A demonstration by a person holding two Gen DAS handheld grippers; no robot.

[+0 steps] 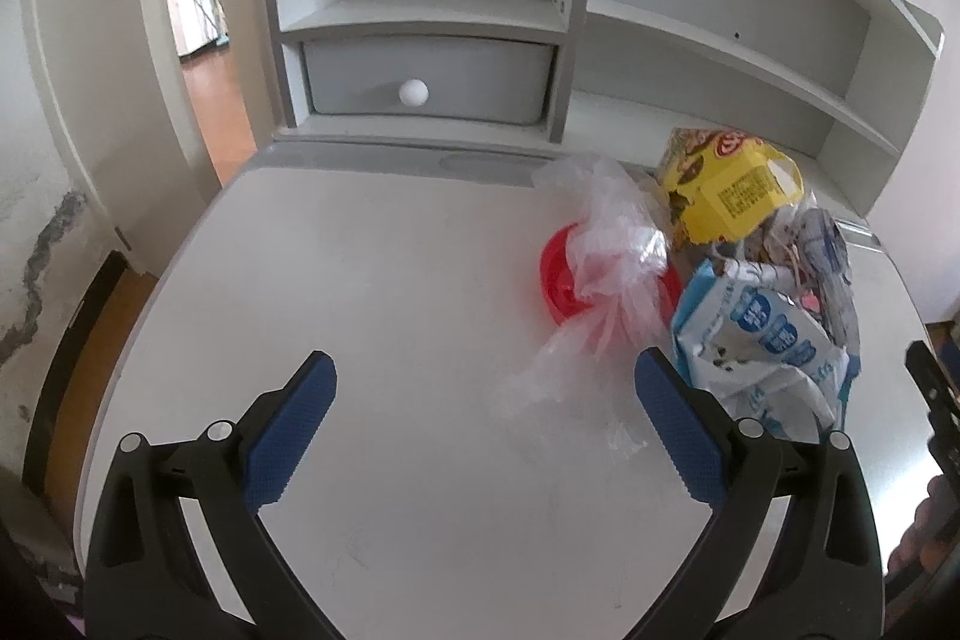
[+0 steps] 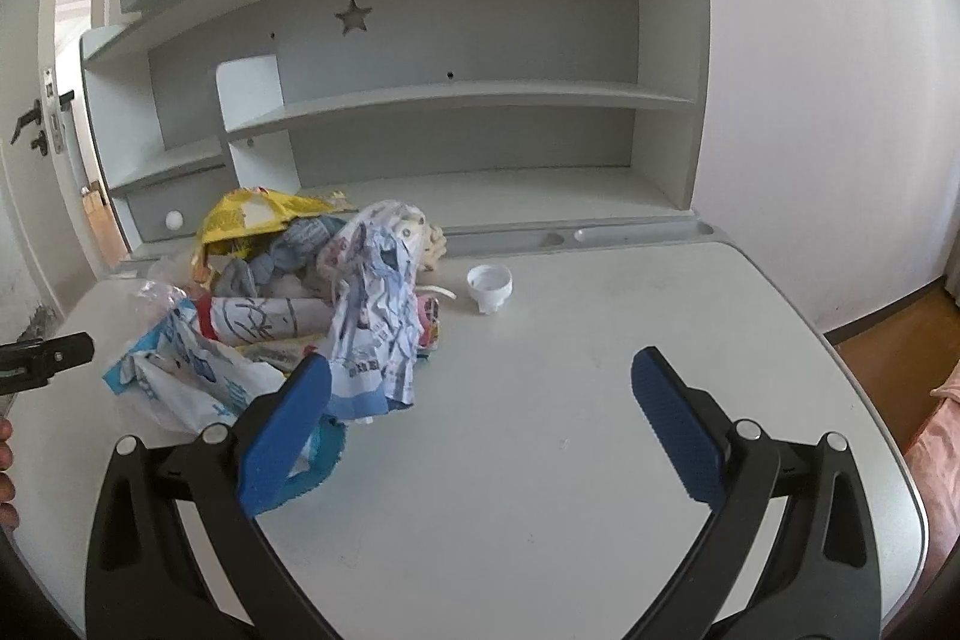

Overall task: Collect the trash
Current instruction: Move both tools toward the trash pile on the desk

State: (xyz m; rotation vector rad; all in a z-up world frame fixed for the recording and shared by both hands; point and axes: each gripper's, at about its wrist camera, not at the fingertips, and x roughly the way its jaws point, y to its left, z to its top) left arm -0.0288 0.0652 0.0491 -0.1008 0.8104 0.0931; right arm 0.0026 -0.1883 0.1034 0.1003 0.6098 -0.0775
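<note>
A pile of trash lies on the white desk (image 1: 372,280). In the left wrist view it holds a clear plastic bag (image 1: 606,244) over a red lid (image 1: 558,280), a yellow snack wrapper (image 1: 738,190) and a blue-and-white packet (image 1: 762,334). My left gripper (image 1: 485,382) is open and empty, its right finger beside the packet. In the right wrist view the pile shows the yellow wrapper (image 2: 252,220), crumpled printed paper (image 2: 378,304) and the blue-and-white packet (image 2: 186,376). A small white cap (image 2: 490,286) stands apart to the right. My right gripper (image 2: 480,382) is open and empty, its left finger in front of the pile.
A white shelf unit (image 2: 480,100) with a star cut-out stands at the desk's back, with a drawer and round knob (image 1: 414,92) at the left. A pen groove (image 2: 636,233) runs along the back. An open door (image 1: 102,40) is on the left.
</note>
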